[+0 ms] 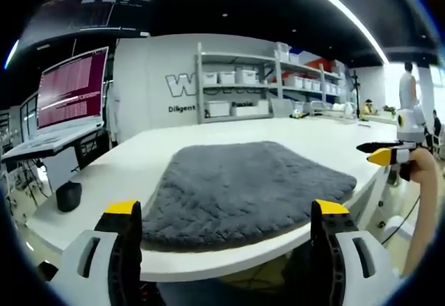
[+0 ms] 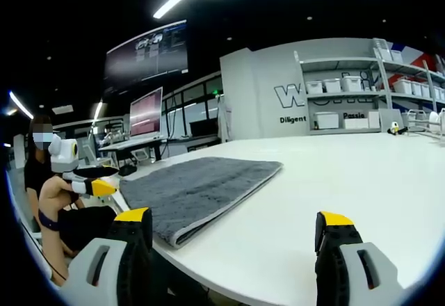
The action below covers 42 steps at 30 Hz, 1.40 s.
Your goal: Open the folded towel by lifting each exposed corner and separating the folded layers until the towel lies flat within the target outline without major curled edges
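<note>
The folded grey towel [image 1: 236, 188] lies on the white table [image 1: 174, 139], close to its near rounded edge. My left gripper [image 1: 226, 212] is held open just short of that edge, jaws wide apart on either side of the towel's near side, touching nothing. The right gripper [image 1: 381, 154] comes in from the right, off the table, held by a person's arm. In the right gripper view the towel [image 2: 195, 188] shows a doubled layer along its near edge. My right gripper [image 2: 233, 217] is open over the bare table [image 2: 334, 174]. The left gripper [image 2: 94, 184] hovers beyond the towel's left end.
A small black object [image 1: 68, 196] sits on the table's left part. Monitors [image 1: 73, 87] stand on a desk to the left. Shelves with white bins [image 1: 236, 87] line the back wall. A person [image 2: 52, 195] stands at the table's edge; another stands far back [image 1: 407, 87].
</note>
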Available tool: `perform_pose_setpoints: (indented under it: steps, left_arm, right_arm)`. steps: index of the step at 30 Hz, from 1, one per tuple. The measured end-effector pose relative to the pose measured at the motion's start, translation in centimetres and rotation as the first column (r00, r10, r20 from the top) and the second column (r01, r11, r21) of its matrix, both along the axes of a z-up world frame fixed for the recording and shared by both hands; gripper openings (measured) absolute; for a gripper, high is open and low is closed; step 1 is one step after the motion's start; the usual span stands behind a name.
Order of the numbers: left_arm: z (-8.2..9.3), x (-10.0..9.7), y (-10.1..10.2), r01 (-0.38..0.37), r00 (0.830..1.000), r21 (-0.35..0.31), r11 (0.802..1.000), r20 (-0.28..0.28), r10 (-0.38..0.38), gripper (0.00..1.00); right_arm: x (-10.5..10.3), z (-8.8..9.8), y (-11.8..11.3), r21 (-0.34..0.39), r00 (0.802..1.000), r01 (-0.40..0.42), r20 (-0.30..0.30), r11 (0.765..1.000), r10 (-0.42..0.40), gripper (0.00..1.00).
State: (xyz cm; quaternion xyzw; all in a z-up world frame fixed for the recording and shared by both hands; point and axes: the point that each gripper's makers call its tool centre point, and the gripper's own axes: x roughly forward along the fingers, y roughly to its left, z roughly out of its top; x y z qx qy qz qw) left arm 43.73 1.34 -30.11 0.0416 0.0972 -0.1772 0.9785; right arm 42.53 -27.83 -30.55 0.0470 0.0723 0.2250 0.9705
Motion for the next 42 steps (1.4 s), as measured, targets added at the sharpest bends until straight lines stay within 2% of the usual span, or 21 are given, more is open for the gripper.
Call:
perform_pose_setpoints:
  steps: [22, 42]
  left_arm:
    - [0.0, 0.1, -0.3, 0.006, 1.0, 0.0, 1.0, -0.007, -0.006, 0.99]
    - [-0.4, -0.1, -0.6, 0.017, 1.0, 0.002, 1.0, -0.011, -0.017, 0.99]
  right_arm:
    - [0.0, -0.4, 0.9, -0.023, 0.999, -0.045, -0.02, 0.999, 0.045, 0.99]
    - [-1.1, -1.7, 3.8, -0.079, 0.98, -0.192, -0.061, 0.978, 0.187, 0.85]
